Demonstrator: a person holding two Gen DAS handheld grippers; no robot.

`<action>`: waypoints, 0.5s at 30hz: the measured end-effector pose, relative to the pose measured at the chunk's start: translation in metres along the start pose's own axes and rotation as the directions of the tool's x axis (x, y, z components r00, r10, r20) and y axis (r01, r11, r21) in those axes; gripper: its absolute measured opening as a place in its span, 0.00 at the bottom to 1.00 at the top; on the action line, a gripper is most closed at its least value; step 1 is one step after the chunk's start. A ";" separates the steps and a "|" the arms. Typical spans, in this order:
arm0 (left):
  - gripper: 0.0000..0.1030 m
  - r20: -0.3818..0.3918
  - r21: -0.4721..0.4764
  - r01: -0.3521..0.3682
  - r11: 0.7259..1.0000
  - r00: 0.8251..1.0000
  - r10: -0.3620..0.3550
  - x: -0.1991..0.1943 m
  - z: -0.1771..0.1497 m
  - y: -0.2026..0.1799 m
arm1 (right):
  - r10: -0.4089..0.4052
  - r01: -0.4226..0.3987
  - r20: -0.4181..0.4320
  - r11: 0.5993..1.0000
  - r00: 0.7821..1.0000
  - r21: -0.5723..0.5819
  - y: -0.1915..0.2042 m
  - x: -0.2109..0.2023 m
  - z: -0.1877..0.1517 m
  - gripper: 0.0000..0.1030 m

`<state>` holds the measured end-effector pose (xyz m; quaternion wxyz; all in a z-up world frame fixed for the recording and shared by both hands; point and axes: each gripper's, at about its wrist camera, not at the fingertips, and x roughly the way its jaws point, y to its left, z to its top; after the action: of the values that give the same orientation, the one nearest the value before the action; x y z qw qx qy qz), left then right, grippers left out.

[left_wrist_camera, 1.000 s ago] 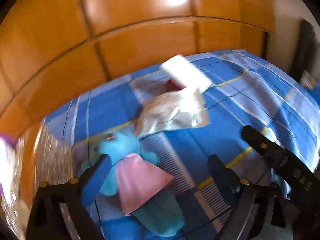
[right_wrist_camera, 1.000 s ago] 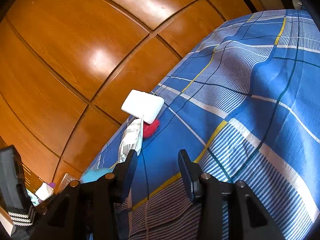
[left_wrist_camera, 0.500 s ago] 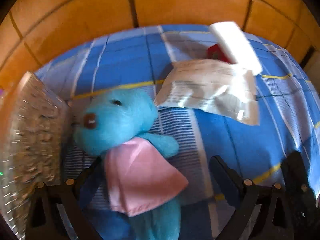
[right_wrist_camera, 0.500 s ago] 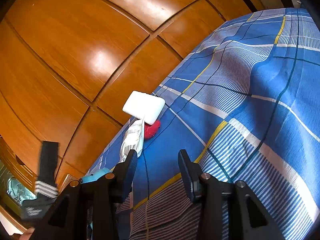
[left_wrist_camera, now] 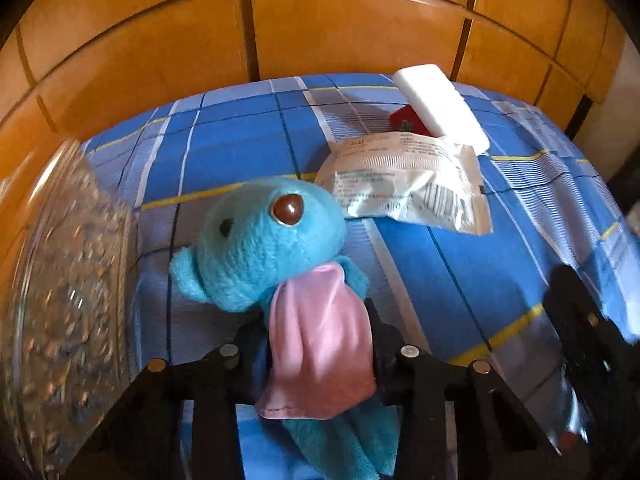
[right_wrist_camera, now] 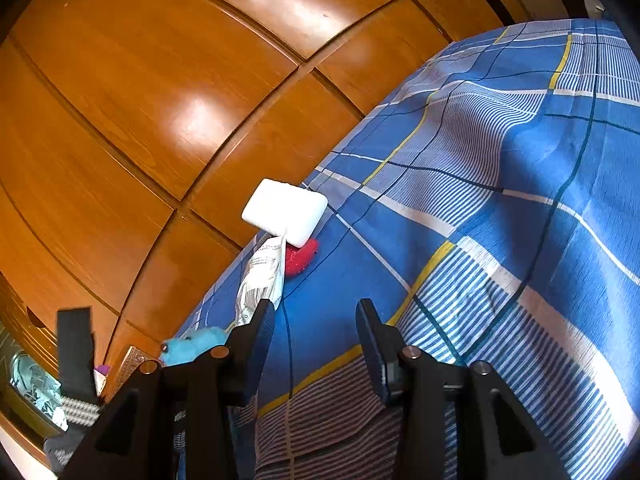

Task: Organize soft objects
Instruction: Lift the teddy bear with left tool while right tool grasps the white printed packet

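Blue fuzzy fabric is filling the middle of the left wrist view: a blue teddy bear point(left_wrist_camera: 268, 240) in a pink cloth point(left_wrist_camera: 320, 344) is sitting between the 2 fingers of the left gripper point(left_wrist_camera: 316, 344), which are squeezing its body. The bear is lying on a blue checked bed sheet point(left_wrist_camera: 460, 272), just beside a shiny patterned box point(left_wrist_camera: 60, 300). Behind the bear, a white crinkly packet point(left_wrist_camera: 408, 188) is touching a white foam block point(left_wrist_camera: 440, 104), and the block is leaning on a small red thing point(left_wrist_camera: 408, 120). The right gripper point(right_wrist_camera: 316, 340) is hanging over the sheet with its fingers apart, holding nothing.
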<state>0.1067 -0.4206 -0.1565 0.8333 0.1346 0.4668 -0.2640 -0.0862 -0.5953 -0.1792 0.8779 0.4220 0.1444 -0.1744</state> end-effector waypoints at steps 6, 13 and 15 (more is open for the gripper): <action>0.37 0.019 0.067 0.104 0.992 0.994 -0.105 -0.028 -0.032 0.004 | -0.084 0.082 -0.062 0.996 0.994 -0.042 0.009 0.010 0.003 0.41; 0.37 0.081 0.249 0.241 0.938 0.960 -0.268 -0.076 -0.073 0.005 | -0.135 0.095 -0.132 0.959 0.982 -0.267 0.061 0.022 0.033 0.51; 0.37 0.113 0.301 0.272 0.914 0.942 -0.317 -0.093 -0.079 0.010 | -0.120 0.040 -0.168 0.907 0.979 -0.418 0.093 0.034 0.042 0.70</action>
<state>0.0169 -0.3464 -0.1197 0.7908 0.1580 0.3711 -0.4603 -0.0116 -0.5808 -0.1030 0.9214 0.2355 0.2780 -0.1349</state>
